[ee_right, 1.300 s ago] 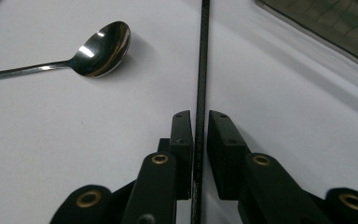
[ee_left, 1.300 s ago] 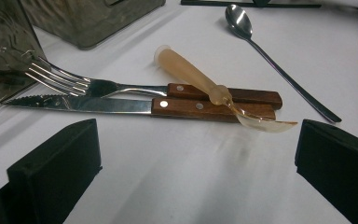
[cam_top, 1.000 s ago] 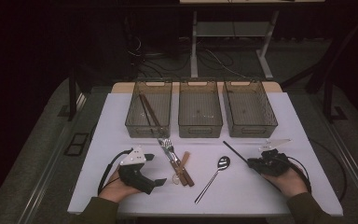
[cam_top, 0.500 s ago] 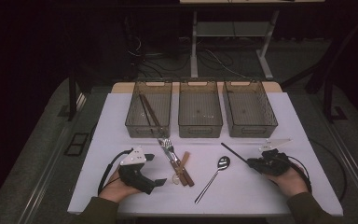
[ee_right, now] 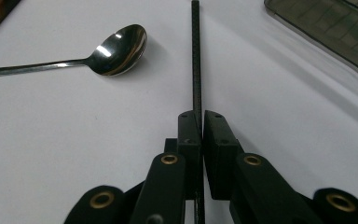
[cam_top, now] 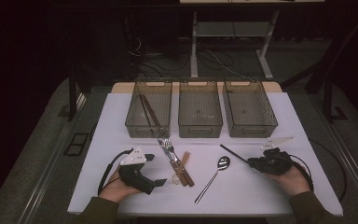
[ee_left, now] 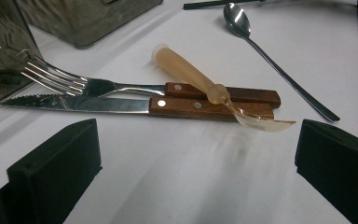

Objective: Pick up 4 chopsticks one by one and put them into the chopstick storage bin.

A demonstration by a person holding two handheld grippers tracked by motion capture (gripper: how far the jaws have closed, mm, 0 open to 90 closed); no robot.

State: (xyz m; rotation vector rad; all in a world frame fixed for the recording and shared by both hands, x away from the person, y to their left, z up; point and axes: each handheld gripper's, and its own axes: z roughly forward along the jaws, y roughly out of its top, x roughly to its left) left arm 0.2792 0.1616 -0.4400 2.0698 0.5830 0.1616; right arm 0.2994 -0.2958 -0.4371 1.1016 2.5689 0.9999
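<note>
My right gripper (cam_top: pixel 254 163) (ee_right: pixel 200 119) rests on the white table (cam_top: pixel 261 196) at the right, shut on one end of a black chopstick (cam_top: pixel 233 154) (ee_right: pixel 196 56) that lies flat and points away to the left. A metal spoon (cam_top: pixel 213 178) (ee_right: pixel 119 44) lies just left of it. My left gripper (cam_top: pixel 154 170) (ee_left: pixel 196 140) sits at the left, open, jaws wide apart with nothing between them. In front of it lie a wooden-handled fork (ee_left: pixel 88 85) and knife (ee_left: pixel 121 103) side by side, with a translucent plastic spoon (ee_left: pixel 191 74) across their handles.
Three clear bins stand in a row at the back: left (cam_top: pixel 147 129), middle (cam_top: pixel 200 129), right (cam_top: pixel 251 130). The left bin holds brown chopsticks (cam_top: pixel 149 112). Cables trail from both grippers along the table's front.
</note>
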